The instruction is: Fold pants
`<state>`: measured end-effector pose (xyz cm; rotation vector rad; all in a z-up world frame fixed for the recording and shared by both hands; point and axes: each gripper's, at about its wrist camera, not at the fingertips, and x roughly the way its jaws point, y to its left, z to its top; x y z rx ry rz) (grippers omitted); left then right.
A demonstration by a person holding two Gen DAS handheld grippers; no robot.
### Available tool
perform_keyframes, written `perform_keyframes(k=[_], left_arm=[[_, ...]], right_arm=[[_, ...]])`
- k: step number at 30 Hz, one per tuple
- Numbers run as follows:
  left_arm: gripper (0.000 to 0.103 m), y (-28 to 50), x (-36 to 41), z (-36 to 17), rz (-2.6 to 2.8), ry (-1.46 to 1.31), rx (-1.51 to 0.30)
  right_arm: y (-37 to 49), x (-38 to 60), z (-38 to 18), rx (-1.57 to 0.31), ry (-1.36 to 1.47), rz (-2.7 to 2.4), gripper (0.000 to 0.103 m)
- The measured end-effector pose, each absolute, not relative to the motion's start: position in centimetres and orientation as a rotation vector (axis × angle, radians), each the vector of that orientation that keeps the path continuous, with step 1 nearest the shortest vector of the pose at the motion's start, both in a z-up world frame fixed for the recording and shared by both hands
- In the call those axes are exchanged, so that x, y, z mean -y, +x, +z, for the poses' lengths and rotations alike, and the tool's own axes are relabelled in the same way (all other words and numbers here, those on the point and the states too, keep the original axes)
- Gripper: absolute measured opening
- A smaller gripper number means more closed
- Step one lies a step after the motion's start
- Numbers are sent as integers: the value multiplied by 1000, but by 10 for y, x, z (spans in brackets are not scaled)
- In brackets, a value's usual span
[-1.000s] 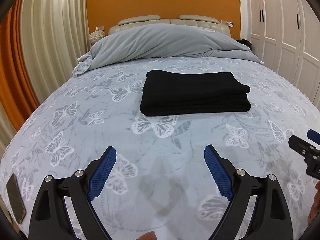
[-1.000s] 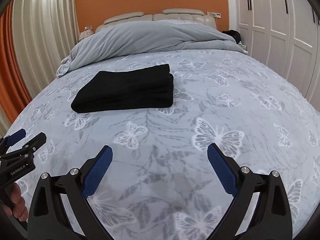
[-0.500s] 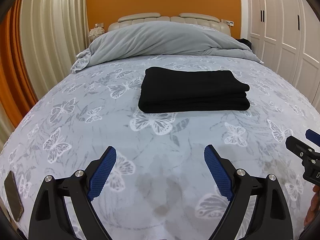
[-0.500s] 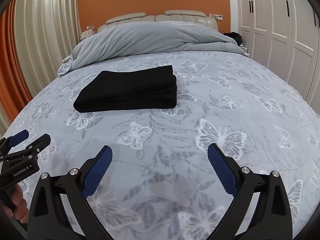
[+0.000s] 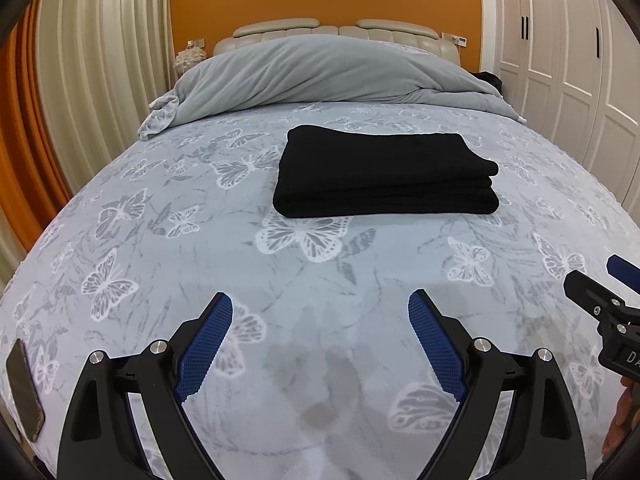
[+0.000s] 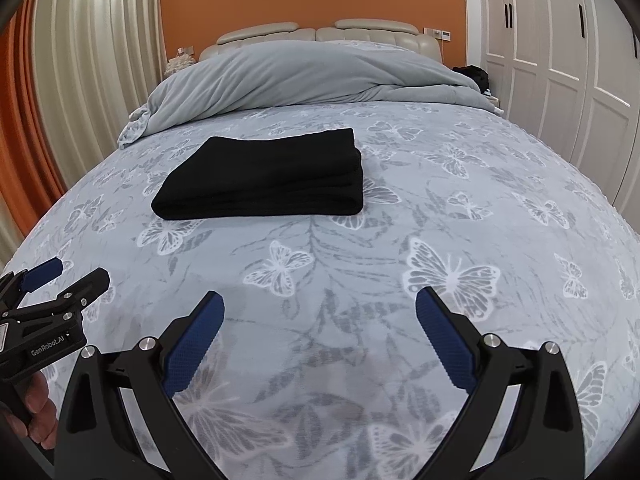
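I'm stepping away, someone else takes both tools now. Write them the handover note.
Left hand-held gripper: open, empty, held above the butterfly bedspread, short of the pants.
Right hand-held gripper: open, empty, alongside the left one.
Black pants: in a neat stacked rectangle mid-bed, in front of the grey duvet, touched by neither gripper.
Done: the folding looks complete.
Left: probably nothing, at most tidying the layered edges on the right side.
A phone lies at the bed's near left edge.

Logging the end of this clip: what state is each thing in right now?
black pants: folded into a flat stack, lying on the bed, untouched.
left gripper: jaws open, empty, short of the pants.
right gripper: jaws open, empty.
grey duvet: bunched up by the headboard.
wardrobe doors: closed.
phone: lying flat at the bed's edge.
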<state>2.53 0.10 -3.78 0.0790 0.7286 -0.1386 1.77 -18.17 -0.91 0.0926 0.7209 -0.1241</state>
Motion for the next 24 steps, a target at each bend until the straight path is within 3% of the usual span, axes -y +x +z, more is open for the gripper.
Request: perform_keyframes(k=[19, 21, 24], left_arm=[[87, 24, 4, -39, -120, 140, -721], [92, 24, 5, -39, -118, 143, -719], [92, 24, 6, -39, -114, 156, -715]], right_arm=[[18, 178, -12, -729, 96, -123, 95], [18, 177, -12, -731, 97, -122, 95], [18, 178, -13, -732, 96, -120, 95]])
